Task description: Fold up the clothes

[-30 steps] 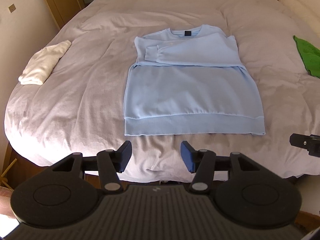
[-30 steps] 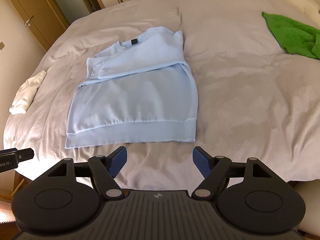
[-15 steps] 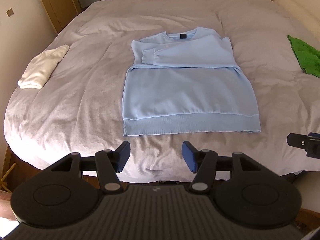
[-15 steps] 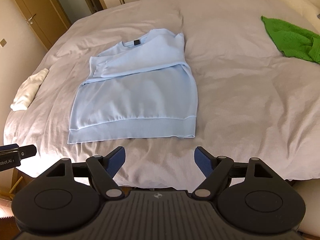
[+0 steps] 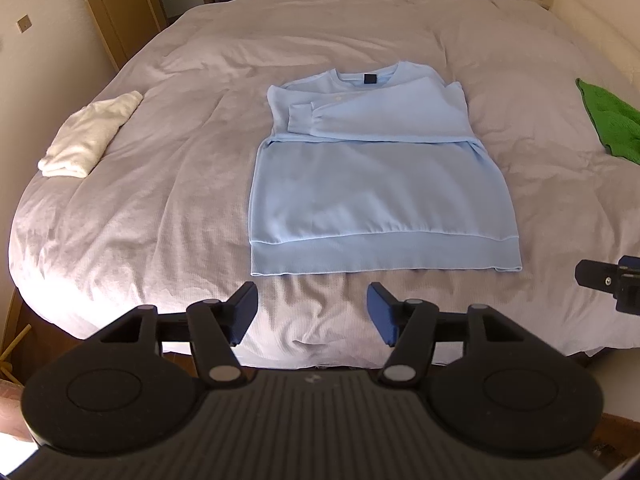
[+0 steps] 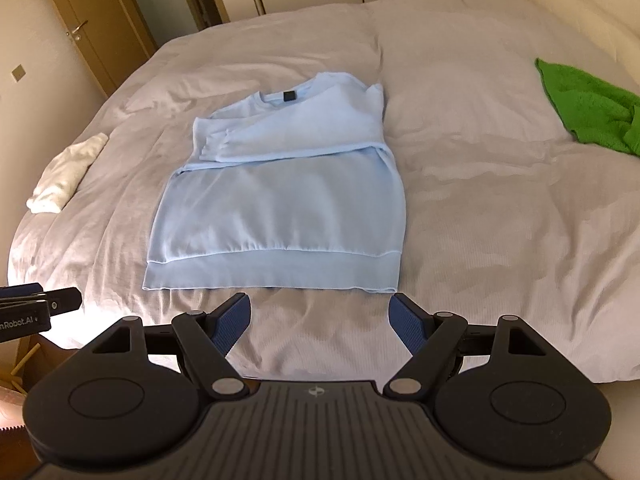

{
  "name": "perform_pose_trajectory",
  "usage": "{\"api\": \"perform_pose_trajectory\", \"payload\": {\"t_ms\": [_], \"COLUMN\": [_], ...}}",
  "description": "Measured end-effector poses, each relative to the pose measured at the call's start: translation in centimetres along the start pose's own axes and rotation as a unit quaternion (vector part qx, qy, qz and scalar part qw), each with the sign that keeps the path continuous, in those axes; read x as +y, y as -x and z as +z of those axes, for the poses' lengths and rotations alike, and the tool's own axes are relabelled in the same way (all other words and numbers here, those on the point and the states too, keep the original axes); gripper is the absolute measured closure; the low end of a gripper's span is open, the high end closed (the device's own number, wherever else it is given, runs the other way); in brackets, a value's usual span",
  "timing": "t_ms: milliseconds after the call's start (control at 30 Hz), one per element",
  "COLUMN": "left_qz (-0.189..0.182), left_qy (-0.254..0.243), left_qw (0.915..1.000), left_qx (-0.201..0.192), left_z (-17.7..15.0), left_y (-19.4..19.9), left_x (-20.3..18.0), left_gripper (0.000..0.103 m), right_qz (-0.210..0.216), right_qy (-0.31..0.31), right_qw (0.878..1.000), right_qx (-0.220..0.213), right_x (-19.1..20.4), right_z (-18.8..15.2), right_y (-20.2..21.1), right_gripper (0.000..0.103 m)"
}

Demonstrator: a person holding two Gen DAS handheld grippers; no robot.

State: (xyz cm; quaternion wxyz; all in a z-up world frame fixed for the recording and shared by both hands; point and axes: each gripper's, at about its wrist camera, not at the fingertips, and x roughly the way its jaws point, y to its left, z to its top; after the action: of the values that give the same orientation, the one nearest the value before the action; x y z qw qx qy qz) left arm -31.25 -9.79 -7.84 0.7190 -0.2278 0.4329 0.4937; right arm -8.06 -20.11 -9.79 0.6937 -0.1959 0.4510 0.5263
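A light blue sweatshirt [image 5: 372,176] lies flat on the grey bed [image 5: 160,208], sleeves folded across the chest, hem towards me. It also shows in the right wrist view [image 6: 280,196]. My left gripper [image 5: 312,312] is open and empty, hovering over the bed's near edge just short of the hem. My right gripper [image 6: 320,320] is open and empty, also just short of the hem. Each gripper's tip shows at the edge of the other's view: the right one [image 5: 608,280], the left one [image 6: 40,304].
A folded white garment [image 5: 88,136] lies at the bed's left edge. A green garment [image 6: 588,108] lies crumpled at the right. Wooden doors [image 5: 108,8] stand at the back left. The bed's front edge drops off below my grippers.
Both grippers have pulled back and risen a little, so the sweatshirt sits farther from the fingers. Both stay open. The sweatshirt has not moved.
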Motion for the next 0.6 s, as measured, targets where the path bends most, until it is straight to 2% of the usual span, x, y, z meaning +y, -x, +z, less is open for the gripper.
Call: {"api": "perform_pose_trajectory", "payload": {"t_ms": [467,600], "left_qz": [-0.005,-0.008], "left_qy": [0.009,0.01], "left_qw": [0.9999,0.9999], "left_qx": [0.003,-0.001], "left_z": [-0.4,-0.7], "left_y": [-0.8,-2.0], "left_x": [0.5,1.0], "left_gripper": [0.044,0.044], "right_qz": [-0.002,-0.026], "right_qy": [0.006,0.007], "right_qw": [1.0,1.0], "right_qx": [-0.001,-0.003], "right_x": [0.4,0.1], "right_z": [0.2,-0.1], "right_y": [0.2,-0.6], "right_gripper": [0.023,0.009]}}
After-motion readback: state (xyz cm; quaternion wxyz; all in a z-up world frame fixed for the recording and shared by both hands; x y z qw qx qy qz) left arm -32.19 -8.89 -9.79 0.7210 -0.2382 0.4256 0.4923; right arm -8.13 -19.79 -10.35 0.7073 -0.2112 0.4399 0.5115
